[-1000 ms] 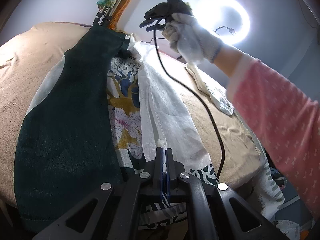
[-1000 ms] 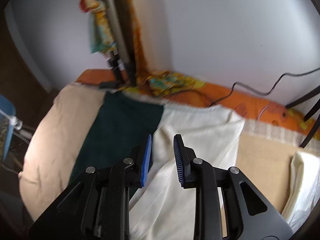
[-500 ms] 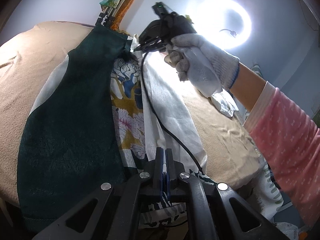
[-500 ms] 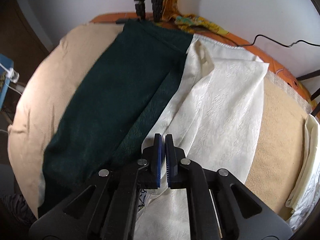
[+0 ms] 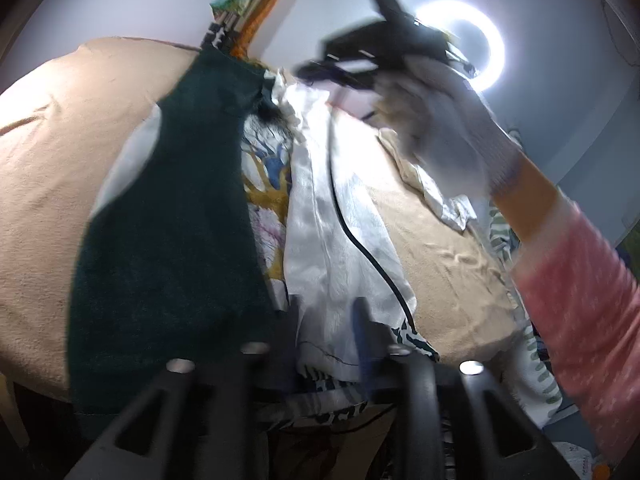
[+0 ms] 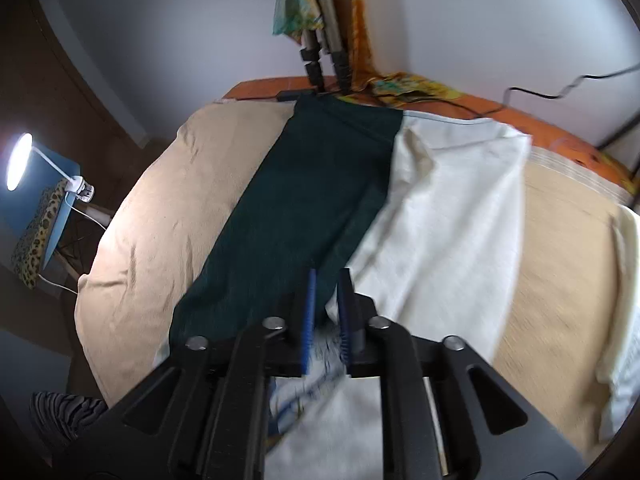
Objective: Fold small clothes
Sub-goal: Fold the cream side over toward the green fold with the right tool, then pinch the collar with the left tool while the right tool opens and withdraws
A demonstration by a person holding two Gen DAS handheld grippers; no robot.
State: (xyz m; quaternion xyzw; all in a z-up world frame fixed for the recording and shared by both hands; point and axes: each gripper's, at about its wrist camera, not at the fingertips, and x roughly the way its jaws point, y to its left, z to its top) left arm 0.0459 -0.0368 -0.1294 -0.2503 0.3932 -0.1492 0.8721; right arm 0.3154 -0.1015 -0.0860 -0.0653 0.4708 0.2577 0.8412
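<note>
A white cloth [image 5: 340, 248] lies lengthwise on the beige bed next to a dark green cloth [image 5: 172, 216], with a patterned cloth [image 5: 268, 184] between them. My left gripper [image 5: 324, 320] is open at the white cloth's near end, its fingers apart over the hem. In the right wrist view the white cloth [image 6: 440, 208] and green cloth [image 6: 304, 200] lie side by side. My right gripper [image 6: 326, 304] is open by a narrow gap, above the seam where the two cloths meet. It also shows held in a gloved hand in the left wrist view [image 5: 320, 70].
A black cable [image 5: 360, 240] hangs across the white cloth. A folded white cloth [image 6: 624, 280] lies at the bed's right edge. A tripod [image 6: 320, 52] and orange fabric stand at the far end. A lamp [image 6: 18, 160] on a blue stand is at the left.
My left gripper has opened and let go of the white cloth's hem. My right gripper closed half a second ago and has now opened slightly, lifting away from the cloth.
</note>
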